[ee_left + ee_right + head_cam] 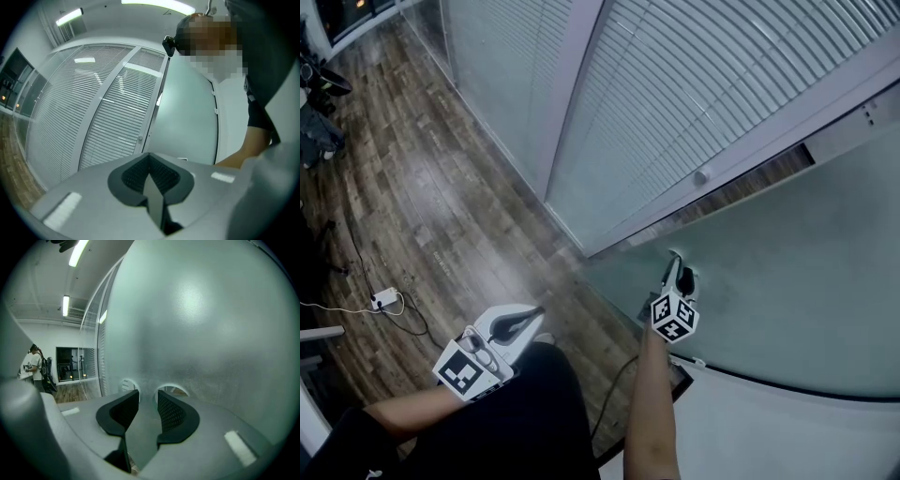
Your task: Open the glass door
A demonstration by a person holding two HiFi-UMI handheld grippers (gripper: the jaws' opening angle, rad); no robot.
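The frosted glass door fills the right of the head view. A strip of wooden floor shows between it and the blind-covered partition. My right gripper has its fingertips against the frosted pane near the door's free edge. In the right gripper view the right gripper shows a narrow gap between its pads, nothing in it, and the glass directly ahead. My left gripper hangs low, away from the door. In the left gripper view the left gripper is shut and empty, with the door beyond.
A glass partition with white blinds runs beside the door, with a small round knob on its frame. Wooden floor stretches to the left, with a white adapter and cable. A person stands far off.
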